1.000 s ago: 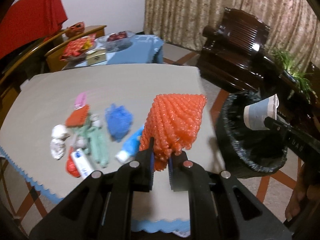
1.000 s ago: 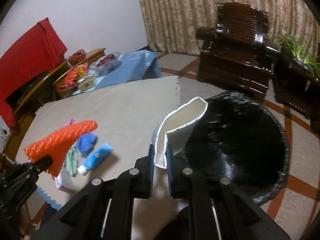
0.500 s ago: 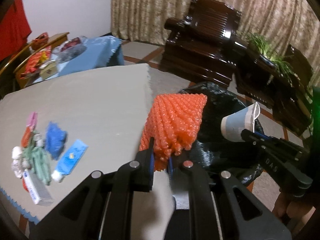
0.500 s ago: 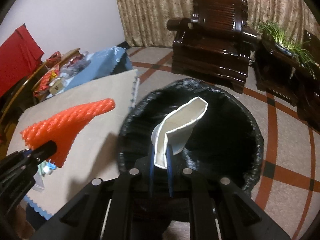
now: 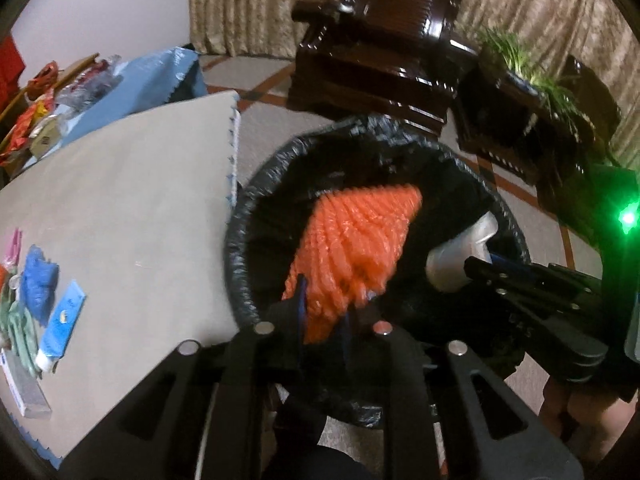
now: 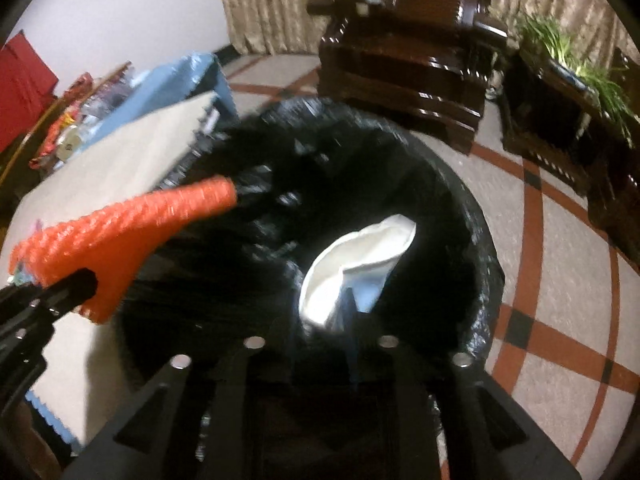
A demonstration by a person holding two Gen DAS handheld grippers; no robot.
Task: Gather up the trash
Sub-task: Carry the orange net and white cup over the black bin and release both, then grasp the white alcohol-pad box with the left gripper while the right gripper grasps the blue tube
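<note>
My left gripper (image 5: 323,312) is over the black-lined trash bin (image 5: 256,208), its jaws parted around an orange foam net (image 5: 356,248) that still sits between the fingers. The net shows at the left of the right wrist view (image 6: 120,228). My right gripper (image 6: 324,320) is above the bin (image 6: 476,240) with jaws spread; the white paper cup (image 6: 352,268) lies just past the fingertips, over the bin's mouth. The cup also shows in the left wrist view (image 5: 460,256) at the right gripper's tips.
The beige table (image 5: 132,208) stands left of the bin, with a blue tube (image 5: 60,324), blue crumpled wrapper (image 5: 38,284), green glove (image 5: 20,328) and a small box (image 5: 22,384) at its left edge. A dark wooden armchair (image 5: 384,40) and plant stand (image 5: 532,120) stand behind.
Both grippers moved from beside the table to over the bin and dipped toward it. Both pairs of jaws have spread from their tight grip on the net and the cup.
</note>
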